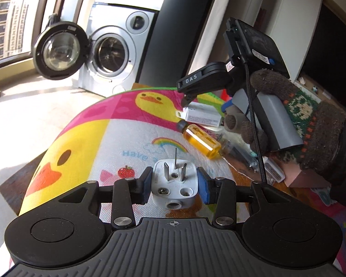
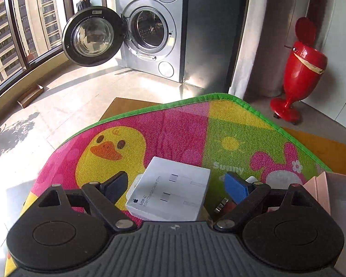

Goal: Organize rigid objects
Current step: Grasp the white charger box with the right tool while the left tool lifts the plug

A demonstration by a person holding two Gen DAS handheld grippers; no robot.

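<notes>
1. The left gripper [image 1: 174,184] is seen clamped on a white three-pin plug [image 1: 174,185], held between its blue pads [image 1: 203,188] above the duck-print play mat [image 1: 85,143]; the prongs point away from the camera.
2. The right gripper [image 2: 180,190] is seen with its fingers spread apart, one on each side of a white USB-C cable box [image 2: 170,191] that lies flat on the mat [image 2: 184,124]. No contact between the pads and the box can be made out.
3. In the left wrist view, the right gripper [image 1: 189,97] is held by a hand in a brown knitted glove [image 1: 311,127], with its tip lowered just over the white box [image 1: 203,116] on the mat's far side.
4. A small bottle of amber liquid [image 1: 200,139] is laid on its side on the mat, just nearer the plug than the white box and touching or almost touching it.
5. A clear syringe-like item [image 1: 242,154] is laid on the mat beside the bottle's base; its details are too blurred to tell.
6. A washing machine [image 2: 150,27] with its round door [image 2: 92,37] swung open is seen on the floor beyond the mat's far edge.
7. A red goblet-shaped bin [image 2: 299,69] is stood on the floor beyond the mat's far right corner.
</notes>
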